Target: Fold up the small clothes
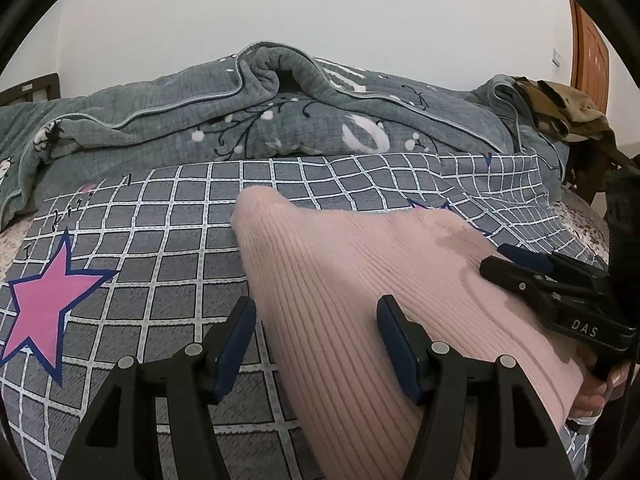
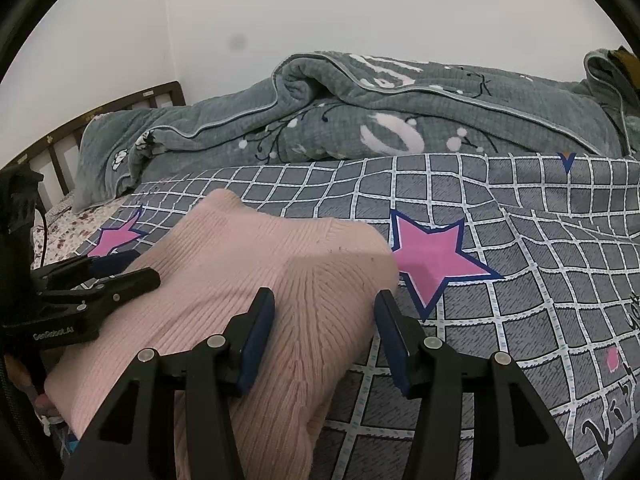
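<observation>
A pink ribbed knit garment (image 1: 352, 280) lies folded on the grey checked bedspread (image 1: 160, 240); it also shows in the right wrist view (image 2: 256, 264). My left gripper (image 1: 316, 308) is open, its jaws straddling the garment's left edge just above it. My right gripper (image 2: 325, 304) is open over the garment's right corner. Each gripper shows in the other's view: the right one (image 1: 520, 264) rests at the garment's right side, the left one (image 2: 120, 268) at its left side.
A rumpled grey-green quilt (image 1: 260, 120) lies along the back of the bed against the white wall. Pink stars (image 2: 436, 256) mark the bedspread. A dark wooden headboard (image 2: 100, 116) is at the far left. Brown clothing (image 1: 560, 112) is piled at the far right.
</observation>
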`<state>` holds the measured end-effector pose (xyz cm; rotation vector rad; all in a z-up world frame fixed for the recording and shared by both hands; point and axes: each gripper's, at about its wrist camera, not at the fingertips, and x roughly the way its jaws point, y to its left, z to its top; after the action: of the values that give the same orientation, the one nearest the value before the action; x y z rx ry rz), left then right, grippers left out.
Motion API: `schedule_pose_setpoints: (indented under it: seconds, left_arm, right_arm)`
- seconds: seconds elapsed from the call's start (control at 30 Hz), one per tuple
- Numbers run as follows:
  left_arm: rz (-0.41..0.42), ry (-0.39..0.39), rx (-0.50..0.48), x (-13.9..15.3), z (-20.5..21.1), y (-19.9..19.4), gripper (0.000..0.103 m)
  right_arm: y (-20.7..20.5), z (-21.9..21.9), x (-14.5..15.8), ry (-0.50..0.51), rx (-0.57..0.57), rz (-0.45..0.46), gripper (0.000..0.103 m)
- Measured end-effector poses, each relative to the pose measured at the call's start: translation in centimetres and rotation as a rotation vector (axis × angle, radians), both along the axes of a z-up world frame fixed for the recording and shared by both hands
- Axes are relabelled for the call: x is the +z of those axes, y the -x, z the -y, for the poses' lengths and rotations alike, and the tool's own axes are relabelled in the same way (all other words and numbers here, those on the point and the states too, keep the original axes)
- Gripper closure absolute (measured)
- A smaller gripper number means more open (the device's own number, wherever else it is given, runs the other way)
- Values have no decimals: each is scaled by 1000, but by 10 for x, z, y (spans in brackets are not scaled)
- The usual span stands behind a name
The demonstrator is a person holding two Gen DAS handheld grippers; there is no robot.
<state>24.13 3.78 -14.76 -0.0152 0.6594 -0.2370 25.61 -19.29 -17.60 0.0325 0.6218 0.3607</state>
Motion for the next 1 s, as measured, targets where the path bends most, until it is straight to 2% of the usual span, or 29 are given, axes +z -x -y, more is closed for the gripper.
schedule_pose_setpoints:
  seconds: [0.2,0.4,0.53,1.0]
  left_arm:
    - [-4,5,-1,1,0,3,42]
    - [-20,49,-27,2,-3,10,43]
    - [-30,80,-56,2,-4,17,43]
    - [-14,41,-74,3,1,34,42]
  right_arm:
    - [3,-1,1,6,-6,4,52]
    - [6,2,2,-6,-5,-7,52]
    - [12,4,3,-13,5,-4,57]
    - [26,-1,7,67,34,7,59]
